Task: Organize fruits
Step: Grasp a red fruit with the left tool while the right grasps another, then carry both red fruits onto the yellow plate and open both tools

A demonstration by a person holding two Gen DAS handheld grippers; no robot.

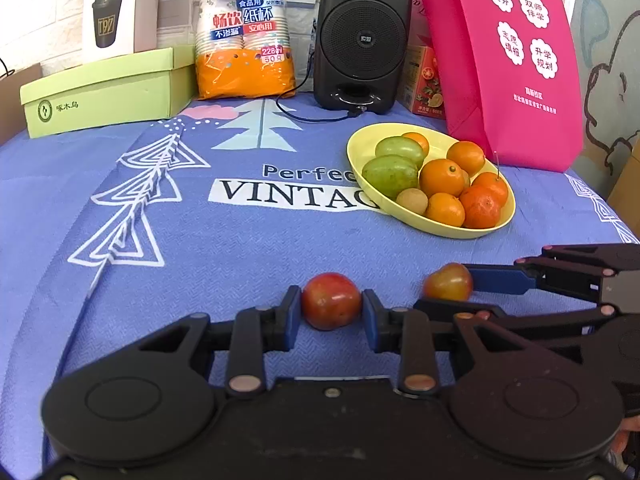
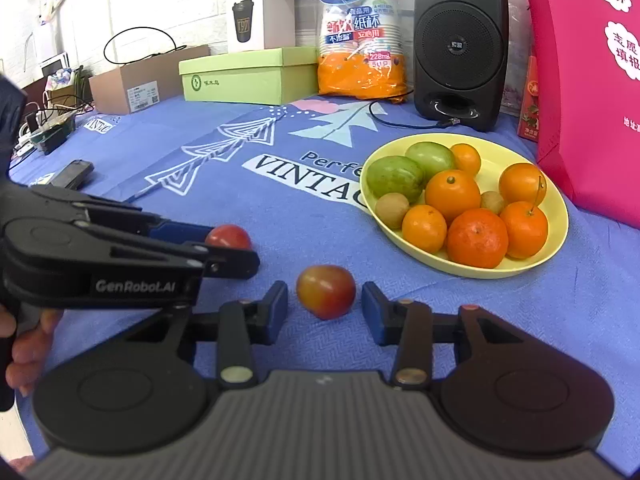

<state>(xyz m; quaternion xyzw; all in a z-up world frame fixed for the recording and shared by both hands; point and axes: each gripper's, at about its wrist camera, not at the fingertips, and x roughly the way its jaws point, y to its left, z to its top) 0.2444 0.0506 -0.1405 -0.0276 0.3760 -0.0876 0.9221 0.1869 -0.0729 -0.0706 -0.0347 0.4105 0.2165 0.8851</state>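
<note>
My left gripper (image 1: 331, 305) is pinched shut on one tomato (image 1: 331, 301). My right gripper (image 2: 325, 307) straddles the other tomato (image 2: 326, 291), pads not quite touching. Both sit on the blue cloth (image 1: 224, 248); the yellow plate (image 2: 558, 236) lies ahead, to the right, nearer my right hand.

Bright, even light fills both views, with only soft shadows under the yellow bowl (image 1: 404, 216) and the small red fruit (image 1: 331, 301). Fisheye bending curves the blue cloth (image 1: 200, 248) towards dark rounded corners. The white wall (image 2: 132, 4) at upper left washes out, and the edges look slightly soft.
</note>
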